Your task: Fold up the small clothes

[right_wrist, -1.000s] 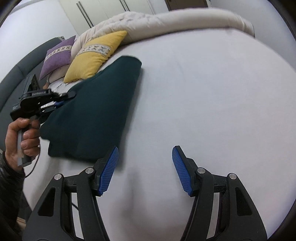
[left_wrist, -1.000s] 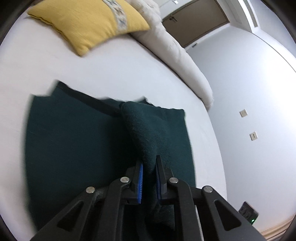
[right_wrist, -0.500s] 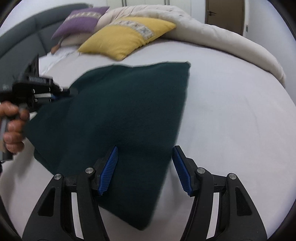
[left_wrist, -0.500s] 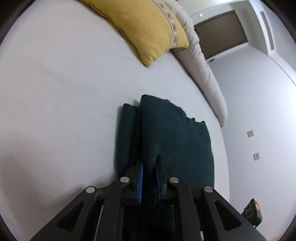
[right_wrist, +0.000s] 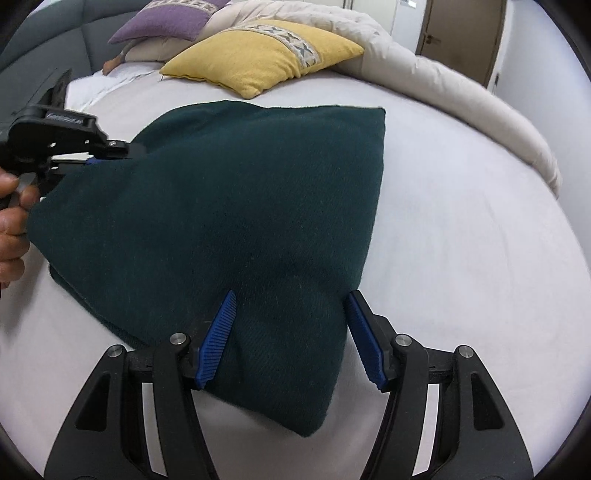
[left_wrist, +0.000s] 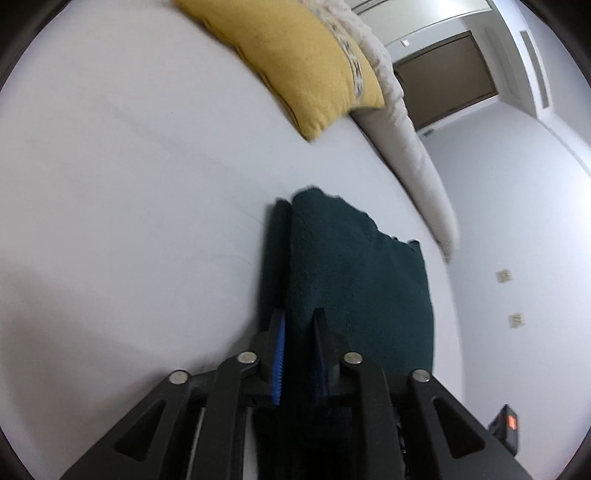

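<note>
A dark green knitted garment [right_wrist: 236, 206] lies folded on the white bed [right_wrist: 461, 229]. My left gripper [left_wrist: 300, 325] is shut on a fold of the garment [left_wrist: 347, 280] at its near edge. It also shows in the right wrist view [right_wrist: 107, 151] at the garment's left corner, held by a hand. My right gripper [right_wrist: 290, 314] is open, its blue pads either side of the garment's near corner, just above the cloth.
A yellow pillow [right_wrist: 266, 55] and a purple pillow [right_wrist: 166, 22] lie at the head of the bed. A rolled cream duvet [right_wrist: 443, 85] runs along the far right edge. A door [left_wrist: 443, 74] and wall switches [left_wrist: 504, 275] are beyond.
The left gripper has carried the garment's edge across, so the garment is now folded over. The right gripper has moved left from bare sheet to straddle the garment's near corner.
</note>
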